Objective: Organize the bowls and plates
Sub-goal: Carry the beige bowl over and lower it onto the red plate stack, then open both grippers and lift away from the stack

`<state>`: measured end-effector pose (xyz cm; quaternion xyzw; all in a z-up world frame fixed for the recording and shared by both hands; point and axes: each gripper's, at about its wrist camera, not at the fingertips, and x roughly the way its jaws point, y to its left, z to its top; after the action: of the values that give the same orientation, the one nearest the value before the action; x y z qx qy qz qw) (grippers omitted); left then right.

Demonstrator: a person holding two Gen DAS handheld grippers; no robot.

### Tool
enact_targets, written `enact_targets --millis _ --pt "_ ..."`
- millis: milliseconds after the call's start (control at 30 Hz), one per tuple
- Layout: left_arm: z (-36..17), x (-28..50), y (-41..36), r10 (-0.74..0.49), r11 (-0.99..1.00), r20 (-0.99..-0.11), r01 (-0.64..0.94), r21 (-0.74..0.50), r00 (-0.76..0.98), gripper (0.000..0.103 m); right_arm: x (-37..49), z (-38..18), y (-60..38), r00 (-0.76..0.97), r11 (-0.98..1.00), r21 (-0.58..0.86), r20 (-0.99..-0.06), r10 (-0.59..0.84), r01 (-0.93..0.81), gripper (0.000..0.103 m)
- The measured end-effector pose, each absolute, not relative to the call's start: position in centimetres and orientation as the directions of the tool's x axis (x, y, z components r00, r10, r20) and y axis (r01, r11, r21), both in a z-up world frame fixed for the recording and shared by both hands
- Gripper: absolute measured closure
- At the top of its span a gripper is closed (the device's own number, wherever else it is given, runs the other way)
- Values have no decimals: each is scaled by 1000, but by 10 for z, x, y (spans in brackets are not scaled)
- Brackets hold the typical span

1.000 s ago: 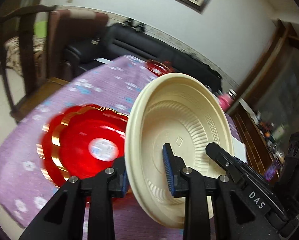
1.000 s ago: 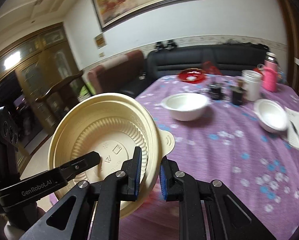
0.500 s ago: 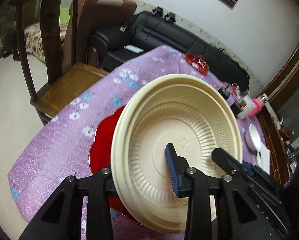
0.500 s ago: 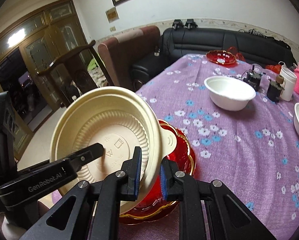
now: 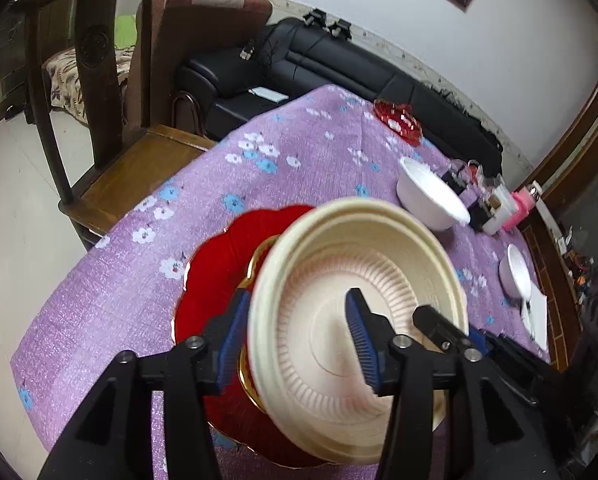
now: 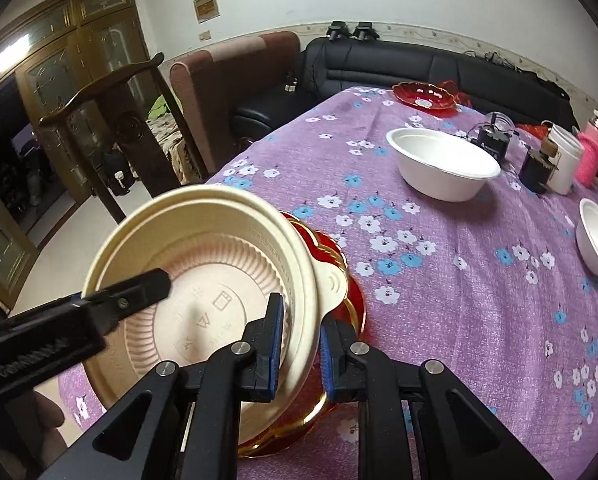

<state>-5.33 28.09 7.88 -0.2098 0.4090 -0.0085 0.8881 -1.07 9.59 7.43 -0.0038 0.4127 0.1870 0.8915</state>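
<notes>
While the cream bowl comes to rest on the red stack, this is how my two tongs stand.

Step in hand: setting the cream ribbed bowl (image 6: 203,276) onto the red gold-rimmed plates (image 5: 215,280) at the near end of the purple flowered tablecloth (image 6: 459,320); I judge the placing nearly done, with the release under way.

Cream bowl: tilted, its low side apparently on the red plates, its tab handle (image 6: 333,282) just above their gold edge.

Left tongs (image 5: 295,340): jaws opening; the bowl's rim stands between them, the inner pad clear of the wall, so they no longer pinch it.

Right tongs (image 6: 299,354): nearly closed, clamped on the bowl's rim just beside the tab handle, one pad inside and one outside.

Elsewhere, reckoned from the red plates: a large white bowl (image 6: 443,168) well beyond them toward the sofa (image 6: 419,64); a smaller white bowl (image 6: 597,240) far off to the right; another red dish (image 6: 425,98) at the far table edge.

Next move, as I judge it: let the right tongs go only once the bowl sits level, draw both sets back without catching the rim, then go for the large white bowl.

Risk: if I let go while it is tilted, the light bowl may slide off the glossy plates.
</notes>
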Motion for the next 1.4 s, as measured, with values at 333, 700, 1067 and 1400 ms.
enact_targets --millis 333,700,1067,1400 --pt "99 -77 304 -155 865 -648 -214 -453 746 35 -16 83 85 616 910 255 -672 410 -328 53" --pt "118 -101 293 -147 865 -613 -200 -461 777 25 -33 104 43 684 919 291 -615 393 -266 43" --pt "138 -125 227 -101 947 -596 -106 -303 797 19 -65 101 -3 753 961 211 -599 272 -179 42" --pt "142 -132 168 -125 973 -604 -23 -230 787 19 -96 114 -41 827 991 82 -545 135 -108 35"
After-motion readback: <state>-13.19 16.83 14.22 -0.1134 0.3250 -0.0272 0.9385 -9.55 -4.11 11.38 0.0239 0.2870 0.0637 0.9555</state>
